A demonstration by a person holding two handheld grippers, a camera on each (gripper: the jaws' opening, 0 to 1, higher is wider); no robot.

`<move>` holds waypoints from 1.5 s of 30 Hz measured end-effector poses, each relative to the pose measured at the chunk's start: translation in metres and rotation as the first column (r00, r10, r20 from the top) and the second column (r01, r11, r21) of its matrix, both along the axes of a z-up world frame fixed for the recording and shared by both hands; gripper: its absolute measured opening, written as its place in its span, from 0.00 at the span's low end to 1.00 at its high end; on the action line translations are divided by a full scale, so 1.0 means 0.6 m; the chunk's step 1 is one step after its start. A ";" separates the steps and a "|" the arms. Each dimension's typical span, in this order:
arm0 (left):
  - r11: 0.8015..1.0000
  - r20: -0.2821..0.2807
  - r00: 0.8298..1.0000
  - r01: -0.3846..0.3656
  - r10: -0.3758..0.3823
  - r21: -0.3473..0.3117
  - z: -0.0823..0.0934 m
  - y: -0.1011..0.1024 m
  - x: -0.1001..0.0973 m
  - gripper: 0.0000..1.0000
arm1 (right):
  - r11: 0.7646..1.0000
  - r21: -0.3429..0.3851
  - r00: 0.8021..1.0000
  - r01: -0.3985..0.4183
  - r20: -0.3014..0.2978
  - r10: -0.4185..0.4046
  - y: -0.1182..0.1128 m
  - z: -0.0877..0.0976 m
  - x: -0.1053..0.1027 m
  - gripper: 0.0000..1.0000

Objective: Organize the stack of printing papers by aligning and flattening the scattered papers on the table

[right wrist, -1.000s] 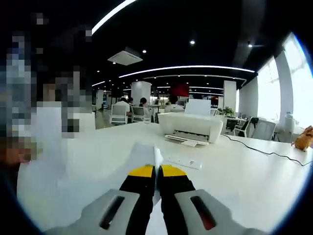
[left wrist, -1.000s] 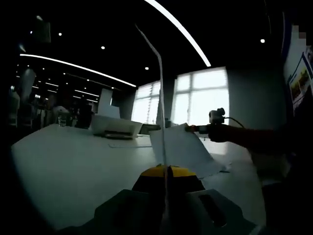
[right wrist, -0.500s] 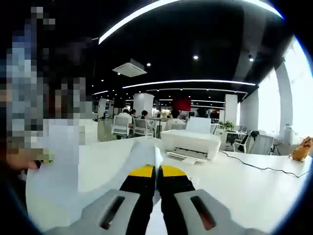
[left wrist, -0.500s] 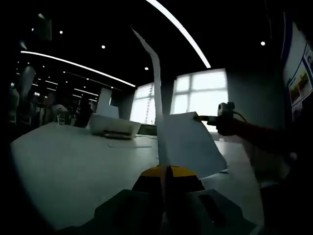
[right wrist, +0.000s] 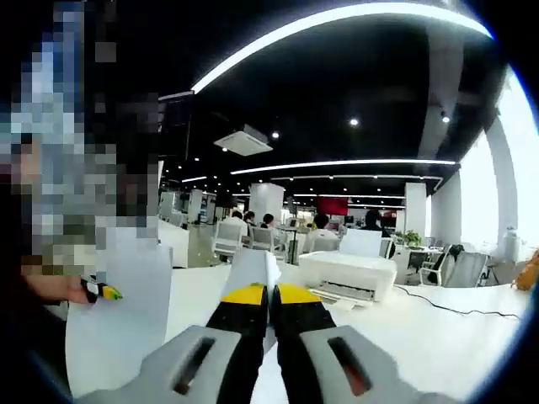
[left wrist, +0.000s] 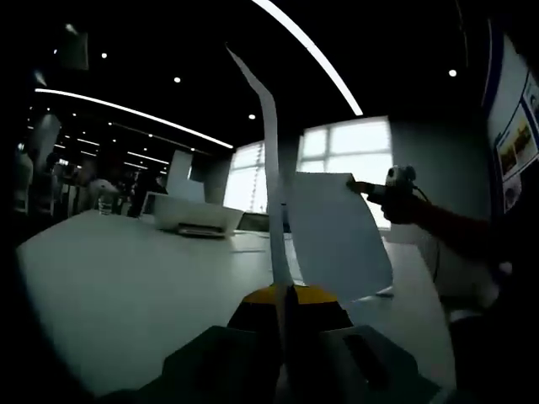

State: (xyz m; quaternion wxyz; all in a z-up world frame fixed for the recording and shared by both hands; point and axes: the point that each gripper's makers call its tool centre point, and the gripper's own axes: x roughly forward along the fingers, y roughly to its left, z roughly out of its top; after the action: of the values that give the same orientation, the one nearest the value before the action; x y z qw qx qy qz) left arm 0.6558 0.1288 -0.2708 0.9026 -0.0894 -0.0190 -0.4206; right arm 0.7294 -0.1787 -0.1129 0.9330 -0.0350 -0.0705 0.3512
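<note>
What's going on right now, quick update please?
Left tool shut on paper sheet, right tool shut on its far corner. Sheet lifted off white table. Printer sits beyond, not in the way.

The left tongs (left wrist: pixel 287 296) are seen in the left gripper view as two dark jaws tipped with yellow, mounted on a broad grey body with a dark slot on each side. The right tongs (right wrist: pixel 269 296) are built alike in the right gripper view: black jaws capped in yellow, carried on light grey housings, each with an oblong recess, the right recess showing a red tint inside. In the left gripper view a reddish sleeve (left wrist: pixel 455 235) is worn on the person's arm behind the other tongs.
</note>
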 end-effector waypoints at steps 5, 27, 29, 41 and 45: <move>1.000 0.000 1.000 0.002 -0.002 -0.001 0.001 -0.001 -0.002 0.06 | 0.996 0.005 0.993 -0.092 0.075 0.091 0.020 0.026 -0.036 0.00; 1.000 0.002 1.000 0.013 -0.013 -0.009 0.002 -0.002 -0.002 0.06 | 0.951 -0.028 0.935 -0.307 0.180 0.307 0.110 0.052 -0.094 0.00; 1.000 0.002 1.000 0.016 -0.016 -0.011 0.002 -0.003 -0.002 0.06 | 0.946 -0.036 0.929 -0.322 0.183 0.323 0.120 0.052 -0.097 0.00; 1.000 0.005 1.000 0.019 -0.019 -0.017 0.003 -0.002 -0.001 0.06 | 0.908 -0.029 0.888 -0.418 0.196 0.415 0.149 0.068 -0.123 0.00; 1.000 0.005 1.000 0.020 -0.020 -0.017 0.003 -0.002 -0.001 0.06 | 0.884 -0.007 0.861 -0.468 0.221 0.457 0.150 0.084 -0.143 0.00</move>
State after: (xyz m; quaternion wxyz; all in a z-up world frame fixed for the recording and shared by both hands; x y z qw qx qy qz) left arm 0.6550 0.1279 -0.2691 0.8976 -0.0964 -0.0241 -0.4295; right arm 0.6433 -0.0886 -0.0623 0.8088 -0.0332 -0.1860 0.5570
